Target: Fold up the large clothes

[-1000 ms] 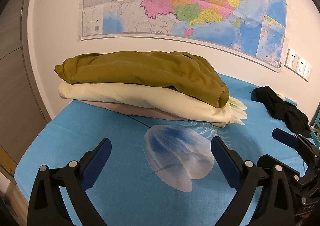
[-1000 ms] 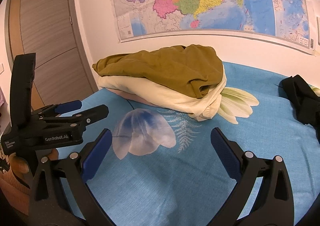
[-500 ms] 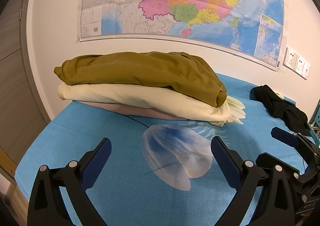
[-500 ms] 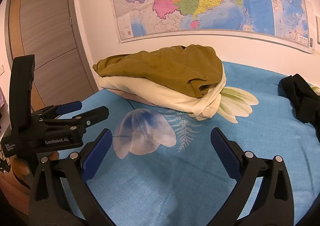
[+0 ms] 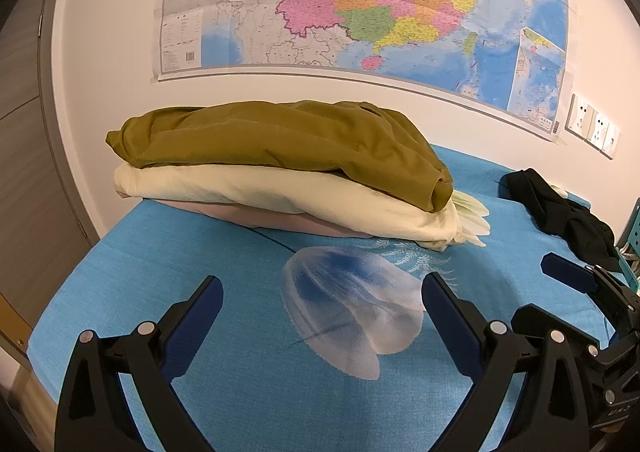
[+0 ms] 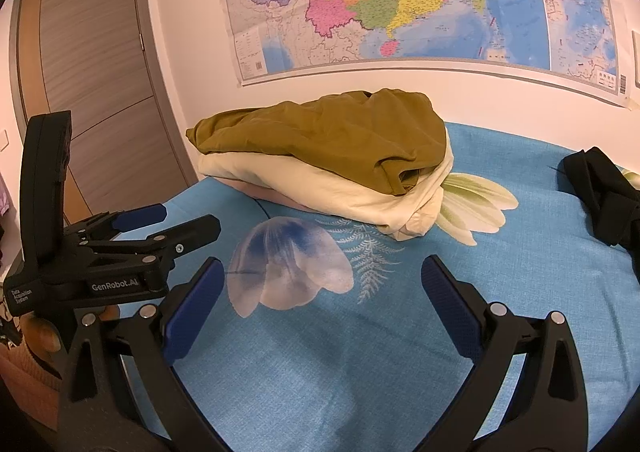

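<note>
Folded stack: olive garment (image 5: 280, 140) on a cream garment (image 5: 280, 192) on a pinkish one (image 5: 280, 220), at the bed's far left corner by the wall.
Unfolded item: black garment (image 6: 600, 192), crumpled at the right edge, well apart from the stack.
Bedsheet (image 5: 240, 292): blue, floral print.
Left gripper (image 5: 320, 304): jaws wide, empty, above the sheet.
Right gripper (image 6: 320, 284): jaws wide, empty.
Risk: a pinch on the black heap may catch several layers or the sheet; the olive top layer could slide if nudged.
</note>
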Available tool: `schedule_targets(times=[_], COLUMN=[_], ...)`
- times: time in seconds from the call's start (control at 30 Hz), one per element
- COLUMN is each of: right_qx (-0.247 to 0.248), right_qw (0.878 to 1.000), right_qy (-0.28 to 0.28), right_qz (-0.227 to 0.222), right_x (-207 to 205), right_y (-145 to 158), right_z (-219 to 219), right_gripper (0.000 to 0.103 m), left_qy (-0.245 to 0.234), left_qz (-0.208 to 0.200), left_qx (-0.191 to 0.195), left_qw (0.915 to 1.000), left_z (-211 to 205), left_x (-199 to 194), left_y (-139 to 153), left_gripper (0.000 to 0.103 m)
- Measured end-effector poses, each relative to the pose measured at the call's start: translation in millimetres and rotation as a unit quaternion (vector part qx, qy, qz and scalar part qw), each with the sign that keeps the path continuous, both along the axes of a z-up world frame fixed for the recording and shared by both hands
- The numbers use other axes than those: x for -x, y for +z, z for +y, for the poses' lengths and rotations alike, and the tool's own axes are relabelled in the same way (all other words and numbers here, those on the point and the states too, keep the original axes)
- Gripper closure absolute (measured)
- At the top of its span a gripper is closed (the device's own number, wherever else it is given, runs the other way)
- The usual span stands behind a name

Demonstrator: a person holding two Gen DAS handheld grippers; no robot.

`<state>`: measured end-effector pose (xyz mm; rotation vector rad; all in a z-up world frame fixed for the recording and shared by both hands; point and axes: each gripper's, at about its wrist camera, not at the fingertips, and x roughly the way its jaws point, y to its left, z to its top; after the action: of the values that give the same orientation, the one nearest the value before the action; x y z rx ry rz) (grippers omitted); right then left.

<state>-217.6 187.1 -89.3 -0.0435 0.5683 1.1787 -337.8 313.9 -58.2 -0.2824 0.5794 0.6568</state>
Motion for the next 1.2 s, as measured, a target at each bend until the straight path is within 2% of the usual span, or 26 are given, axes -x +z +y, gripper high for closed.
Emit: schedule_targets(times=[1.2], right_qx=[0.003], right_qw=[1.0], right_qy=[-0.002], right_qz=[0.005], right_x=[-1.6], right_y=[-1.3], right_z=[0.7], right_gripper=[0.006], left_qy=[-0.008], left_qz=[0.003], left_qx=[0.004], left_qw=[1.0], left_z=[1.0], left_x=[-7.5], left_y=[-3.8], left_gripper=[0.007])
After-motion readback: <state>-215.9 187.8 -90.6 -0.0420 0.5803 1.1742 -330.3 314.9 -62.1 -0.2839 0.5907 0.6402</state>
